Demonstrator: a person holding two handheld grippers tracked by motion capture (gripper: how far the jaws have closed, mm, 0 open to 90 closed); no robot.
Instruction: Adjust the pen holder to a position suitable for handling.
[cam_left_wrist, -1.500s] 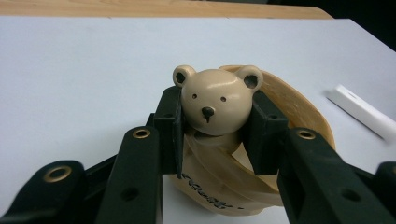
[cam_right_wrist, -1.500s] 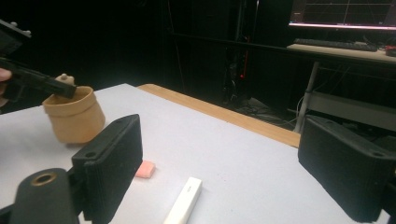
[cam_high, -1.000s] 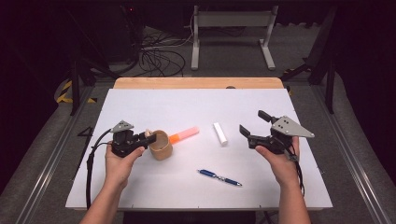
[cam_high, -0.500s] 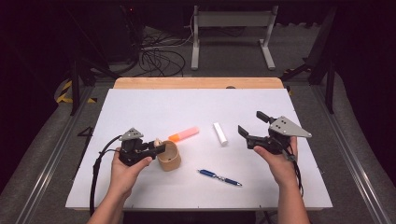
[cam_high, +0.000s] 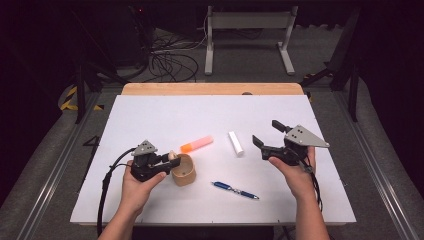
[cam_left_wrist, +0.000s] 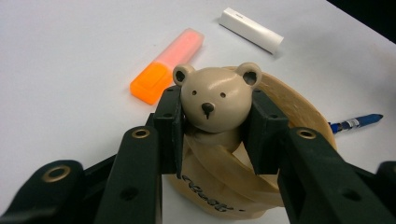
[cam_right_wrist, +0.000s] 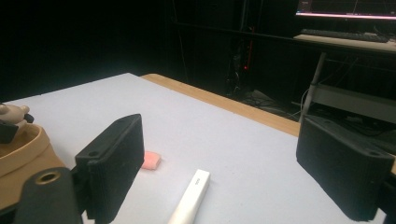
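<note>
A tan cup (cam_high: 183, 171) with a small bear figure (cam_left_wrist: 215, 100) on its rim stands on the white table (cam_high: 165, 115), left of centre near the front. My left gripper (cam_high: 170, 159) is shut on the bear's head, one pad on each cheek (cam_left_wrist: 215, 126). An orange highlighter (cam_high: 196, 144) lies just behind the cup. My right gripper (cam_high: 266, 132) hovers open at the right, jaws wide apart and pointing left toward a white stick (cam_high: 235, 143). In the right gripper view that gripper (cam_right_wrist: 219, 158) has nothing between its jaws, with the white stick (cam_right_wrist: 190, 196) on the table below.
A blue pen (cam_high: 235, 190) lies near the front, between the two hands. A wooden strip (cam_high: 212, 88) runs along the table's far edge. Cables and a metal stand (cam_high: 247, 30) sit on the dark floor beyond. The highlighter (cam_left_wrist: 168, 65) and pen (cam_left_wrist: 357, 122) flank the cup.
My left gripper has drawn the cup toward the table's front and slightly right, away from the highlighter. The right gripper has barely shifted and stays open.
</note>
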